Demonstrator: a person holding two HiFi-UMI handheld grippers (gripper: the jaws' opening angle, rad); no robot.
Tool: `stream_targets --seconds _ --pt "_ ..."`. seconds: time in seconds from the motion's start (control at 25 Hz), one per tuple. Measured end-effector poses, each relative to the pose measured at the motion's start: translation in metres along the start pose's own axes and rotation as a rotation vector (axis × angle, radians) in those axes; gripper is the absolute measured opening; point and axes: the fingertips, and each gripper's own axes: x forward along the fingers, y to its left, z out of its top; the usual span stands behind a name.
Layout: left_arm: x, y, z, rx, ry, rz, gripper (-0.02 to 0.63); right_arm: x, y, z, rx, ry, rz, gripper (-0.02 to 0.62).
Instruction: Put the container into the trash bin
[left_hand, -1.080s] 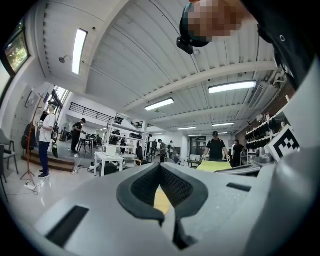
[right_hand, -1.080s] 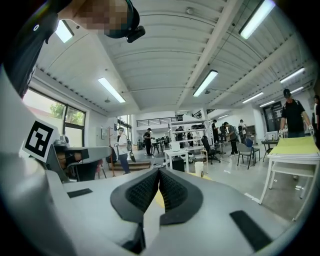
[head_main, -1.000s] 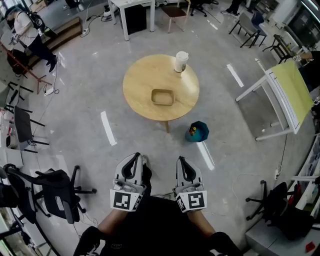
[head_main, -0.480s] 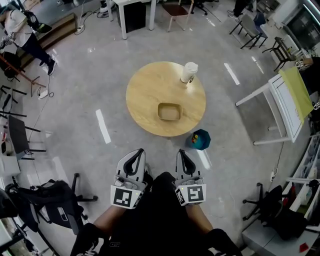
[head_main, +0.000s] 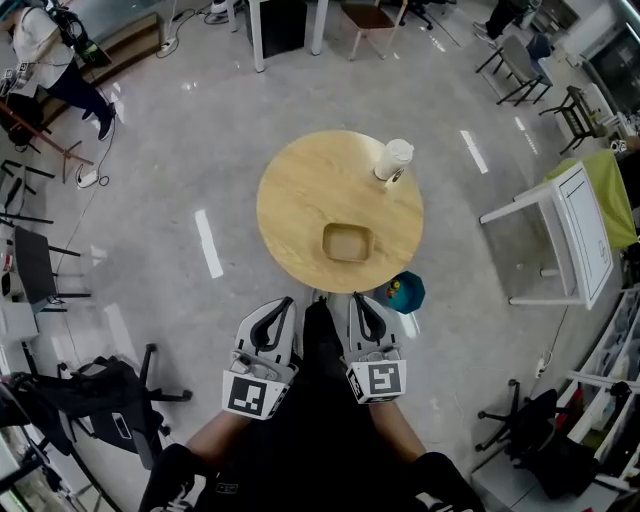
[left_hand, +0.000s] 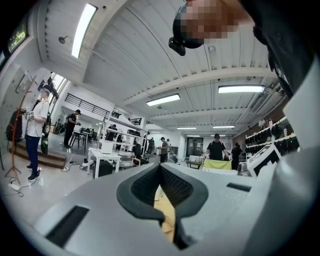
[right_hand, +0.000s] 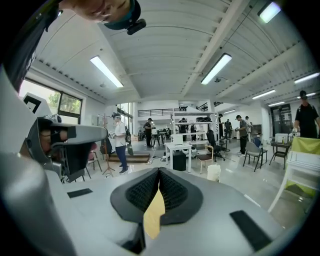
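Head view, around the table: A round wooden table (head_main: 300, 200) fills the middle of the frame, with a lidded white cup (head_main: 393, 160) on its upper right part.
Head view, container: The container (head_main: 347, 242), a shallow tan square tray, sits on the table's lower right part, well clear of the cup.
Head view, trash bin: The teal trash bin (head_main: 405, 292) stands on the floor just beside the table's lower right edge.
Head view, tongs: The left gripper (head_main: 286, 303) and right gripper (head_main: 356, 298) sit side by side below the table's near rim, short of the container.
Head view, open room: Smooth grey floor rings the table. A white tape strip (head_main: 208, 243) lies at left, office chairs (head_main: 110, 400) at lower left and a white folding table (head_main: 560, 230) at right.
Left gripper view, jaws: The dark ribbed pads meet at their tips with nothing held; a sliver of tan wood shows through the slot below.
Left gripper view, beyond: A white desk (left_hand: 102, 160) stands at left under a ribbed ceiling with tube lights, with people far off.
Right gripper view, jaws: The tips are closed together and empty, with the same tan sliver in the slot.
Right gripper view, beyond: A white desk (right_hand: 180, 150) and a chair (right_hand: 206, 156) stand mid-frame, across open floor.
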Motion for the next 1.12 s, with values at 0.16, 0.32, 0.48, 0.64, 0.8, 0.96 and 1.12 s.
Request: stream_targets --seconds 0.16,0.32,0.48,0.64,0.8,0.96,1.12 --pt "0.035 0.015 -0.005 -0.019 -0.001 0.004 0.006 0.036 -0.011 -0.015 -0.041 0.047 0.038 0.023" --pt "0.07 0.026 -0.014 -0.02 0.051 0.007 0.006 0.07 -0.024 -0.046 -0.099 0.151 0.096 0.026" --pt "0.101 0.036 -0.019 -0.031 0.072 0.018 0.006 0.101 -0.035 -0.084 -0.166 0.278 0.156 0.061" --pt "0.129 0.045 -0.031 -0.035 0.101 0.022 0.006 0.127 -0.044 -0.135 -0.246 0.468 0.226 0.12" --pt "0.147 0.054 -0.047 -0.053 0.147 0.033 0.005 0.142 -0.044 -0.191 -0.386 0.653 0.326 0.12" --pt "0.159 0.062 -0.055 -0.068 0.158 0.045 0.006 0.148 -0.05 -0.242 -0.524 0.796 0.385 0.136" --pt "0.167 0.067 -0.062 -0.087 0.172 0.046 0.006 0.154 -0.057 -0.28 -0.649 0.894 0.426 0.14"
